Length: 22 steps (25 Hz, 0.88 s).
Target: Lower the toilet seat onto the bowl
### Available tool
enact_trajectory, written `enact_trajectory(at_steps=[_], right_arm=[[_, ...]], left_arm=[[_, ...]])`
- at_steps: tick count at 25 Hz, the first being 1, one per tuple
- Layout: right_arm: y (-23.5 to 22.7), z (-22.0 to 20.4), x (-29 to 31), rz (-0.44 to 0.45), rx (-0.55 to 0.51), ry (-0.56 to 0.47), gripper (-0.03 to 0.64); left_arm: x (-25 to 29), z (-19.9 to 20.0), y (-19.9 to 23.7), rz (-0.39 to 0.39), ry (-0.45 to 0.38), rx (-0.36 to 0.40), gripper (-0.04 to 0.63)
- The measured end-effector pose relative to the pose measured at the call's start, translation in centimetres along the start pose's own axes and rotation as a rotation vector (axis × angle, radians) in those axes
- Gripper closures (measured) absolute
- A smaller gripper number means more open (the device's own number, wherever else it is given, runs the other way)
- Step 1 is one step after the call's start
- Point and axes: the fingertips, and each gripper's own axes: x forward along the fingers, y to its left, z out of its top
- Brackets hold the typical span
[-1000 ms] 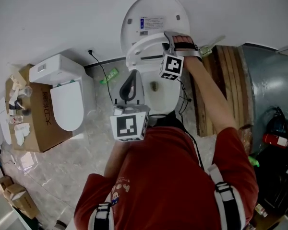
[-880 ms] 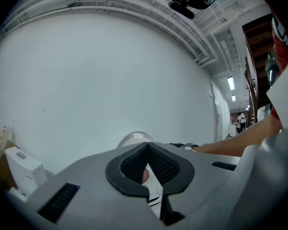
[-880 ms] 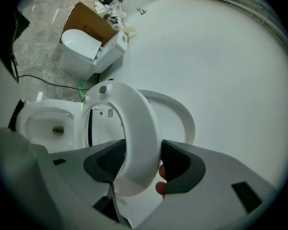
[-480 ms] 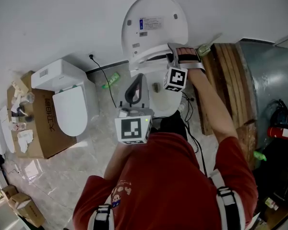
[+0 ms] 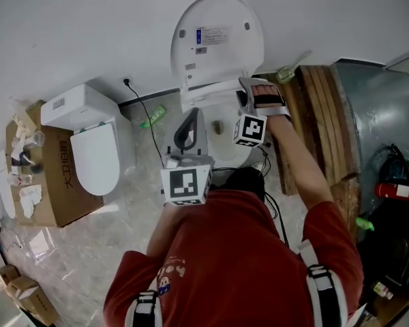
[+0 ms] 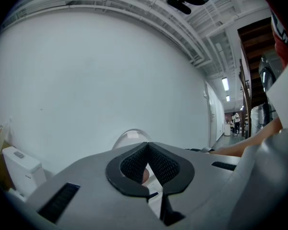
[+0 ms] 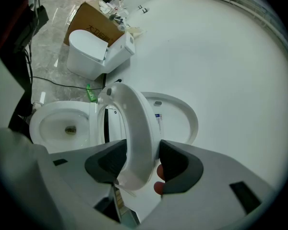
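Note:
The white toilet has its lid [image 5: 218, 36] up against the wall. Its seat ring [image 5: 204, 92] is tilted partway down over the open bowl [image 5: 221, 145]. My right gripper [image 5: 245, 104] grips the seat's right edge. In the right gripper view the seat [image 7: 134, 128] fills the gap between the pads [image 7: 110, 159]; the right gripper [image 7: 141, 164] has just been closing on it. The bowl rim [image 7: 38, 123] lies below left. My left gripper [image 5: 189, 125] hovers level over the bowl's front, clear of the seat. Its fingertips meet, nothing between them [image 6: 148, 147].
A second white toilet [image 5: 88, 145] sits on the floor at left beside a cardboard box [image 5: 51, 176]. A green bottle [image 5: 153, 114] and a black cable [image 5: 146, 111] lie by the wall. Wooden planks [image 5: 320, 114] and a grey metal panel [image 5: 382, 114] stand close on the right.
The right gripper has come down and away from the wall, and the seat has swung with it off the lid toward the bowl. The left gripper stays about where it was.

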Motion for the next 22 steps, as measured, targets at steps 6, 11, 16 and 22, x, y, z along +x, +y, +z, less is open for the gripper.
enact_trajectory(at_steps=[6,11,16,22], right_arm=[[0.7,-0.1,-0.7,0.019,0.002,-0.011,0.399],[1.8,0.1,-1.6,0.027,0.006,-0.034,0.402],[3.0,-0.2,-2.5,0.021,-0.002,-0.067,0.407],[4.3,-0.5,-3.7,0.041,-0.017,-0.088,0.449]], left_arm=[[0.7,-0.5,-0.3,0.001,0.017,-0.001,0.583],[1.1,-1.2,-0.7,0.001,0.036,0.004,0.583],[1.7,-1.7,-1.5,0.026,0.045,-0.006,0.583],[1.1,-2.6,-1.9,0.072,0.065,-0.02,0.583]])
